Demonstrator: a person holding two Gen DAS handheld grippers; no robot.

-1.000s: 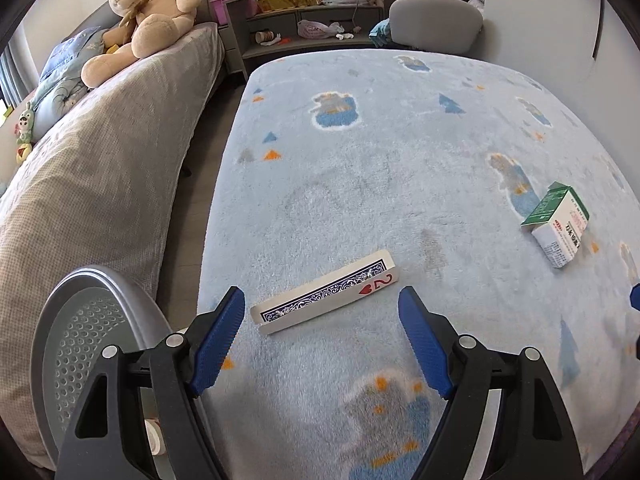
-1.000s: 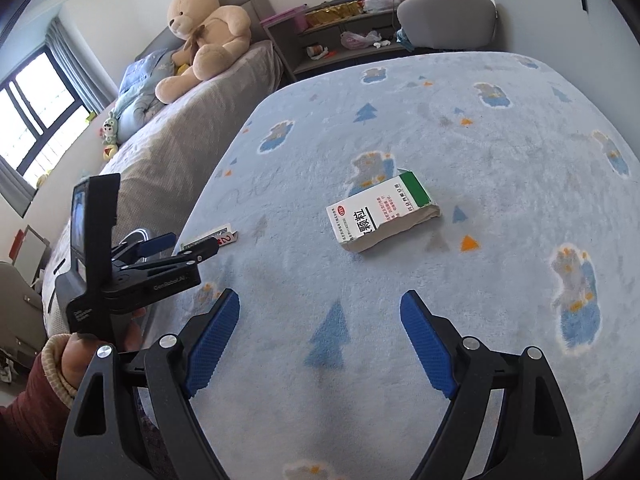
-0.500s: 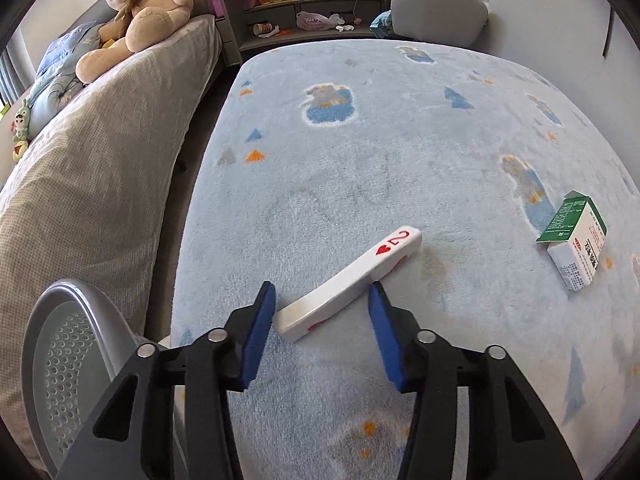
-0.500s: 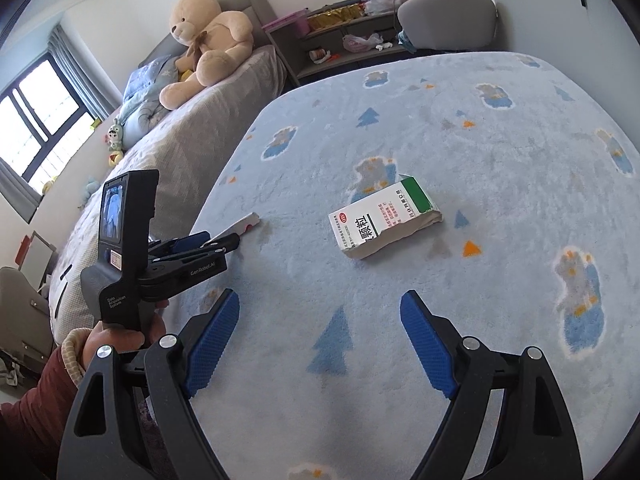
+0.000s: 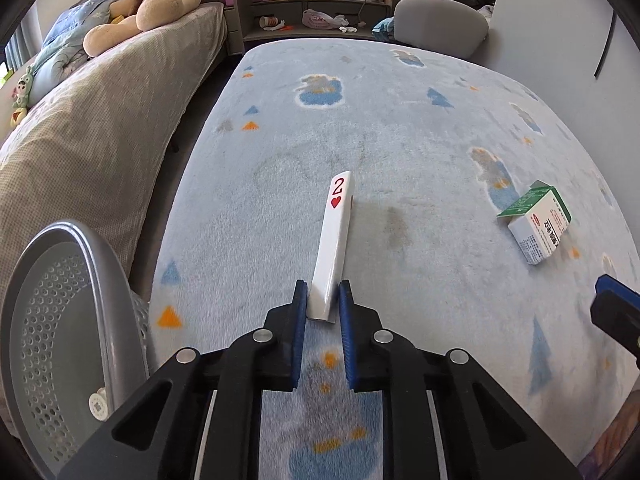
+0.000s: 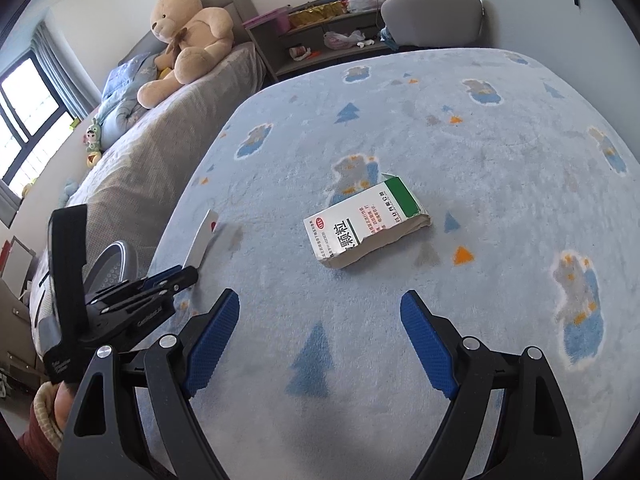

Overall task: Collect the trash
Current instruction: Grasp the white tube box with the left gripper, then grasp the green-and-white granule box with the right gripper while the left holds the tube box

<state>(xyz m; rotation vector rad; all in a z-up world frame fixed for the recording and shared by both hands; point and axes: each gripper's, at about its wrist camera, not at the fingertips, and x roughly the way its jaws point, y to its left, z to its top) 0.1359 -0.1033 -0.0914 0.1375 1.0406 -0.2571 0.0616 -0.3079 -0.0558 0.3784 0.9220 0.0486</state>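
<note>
Two pieces of trash show on the blue rug (image 5: 400,128): the left gripper (image 5: 323,300) has just been closing its jaws and now pinches the near end of a playing card (image 5: 334,236), while the medicine box (image 6: 366,222) lies flat on the rug, well apart from the card. The right gripper (image 6: 320,328) hovers near the box, jaws wide and empty. By appearances, neither item is binned yet; the grey mesh bin (image 5: 60,320) waits beside the card.
</note>
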